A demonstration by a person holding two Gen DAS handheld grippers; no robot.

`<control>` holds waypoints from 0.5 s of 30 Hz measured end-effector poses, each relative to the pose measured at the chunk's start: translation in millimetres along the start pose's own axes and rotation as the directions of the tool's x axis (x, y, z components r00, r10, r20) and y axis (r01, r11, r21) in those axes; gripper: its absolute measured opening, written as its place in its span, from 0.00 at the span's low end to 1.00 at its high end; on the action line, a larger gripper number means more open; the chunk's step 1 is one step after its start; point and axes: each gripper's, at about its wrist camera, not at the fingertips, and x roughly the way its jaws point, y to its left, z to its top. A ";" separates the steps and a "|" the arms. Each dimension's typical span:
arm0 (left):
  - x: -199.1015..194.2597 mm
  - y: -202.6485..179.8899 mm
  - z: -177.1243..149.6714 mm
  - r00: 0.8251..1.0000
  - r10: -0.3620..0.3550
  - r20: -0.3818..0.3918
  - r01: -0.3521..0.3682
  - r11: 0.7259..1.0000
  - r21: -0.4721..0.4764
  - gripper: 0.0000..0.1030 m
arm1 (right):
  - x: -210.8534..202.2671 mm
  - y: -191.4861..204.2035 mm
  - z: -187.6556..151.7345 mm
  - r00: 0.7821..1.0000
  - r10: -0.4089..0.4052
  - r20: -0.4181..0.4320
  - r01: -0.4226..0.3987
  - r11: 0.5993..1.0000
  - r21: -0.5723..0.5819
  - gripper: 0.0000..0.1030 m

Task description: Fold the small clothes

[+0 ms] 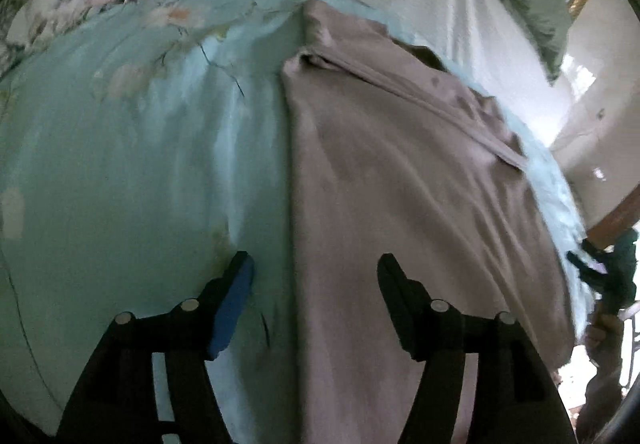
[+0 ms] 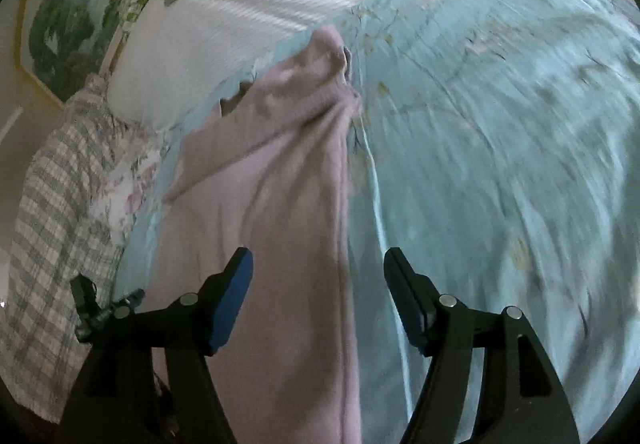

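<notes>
lying folded lengthwise on the light blue bedspread [image 1: 120, 164], the mauve garment [image 1: 400, 184] presents one straight long edge. left gripper [image 1: 316, 264] and right gripper [image 2: 318, 258] hover released, empty. plaid blanket [image 2: 52, 224] borders it.

Open blue quilt [image 2: 500, 164] is being left clear beside the pink garment [image 2: 280, 204]; passage beyond is being blocked, seemingly, by the white pillow [image 2: 248, 4].

No readable text, label or number anywhere.
</notes>
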 end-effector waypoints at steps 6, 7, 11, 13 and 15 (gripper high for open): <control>-17.6 -3.6 -36.5 0.987 -0.160 -0.025 0.159 0.986 -0.041 0.69 | -0.6 2.3 -38.3 0.983 0.115 -0.145 -0.119 0.993 -0.019 0.67; -21.3 -6.3 -44.6 0.983 -0.183 -0.028 0.181 0.983 -0.038 0.69 | -2.4 4.0 -44.4 0.976 0.142 -0.163 -0.148 0.989 -0.022 0.67; -34.6 -11.9 -71.1 0.963 -0.263 -0.065 0.263 0.965 -0.009 0.69 | -13.7 10.4 -68.0 0.952 0.223 -0.209 -0.238 0.970 -0.050 0.67; -36.9 -13.8 -80.2 0.960 -0.266 -0.083 0.268 0.963 0.016 0.69 | -16.7 10.1 -76.9 0.945 0.247 -0.216 -0.264 0.963 -0.053 0.67; -42.7 -13.2 -89.1 0.957 -0.277 -0.092 0.281 0.959 0.035 0.68 | -19.0 9.9 -82.7 0.942 0.262 -0.209 -0.276 0.960 -0.044 0.65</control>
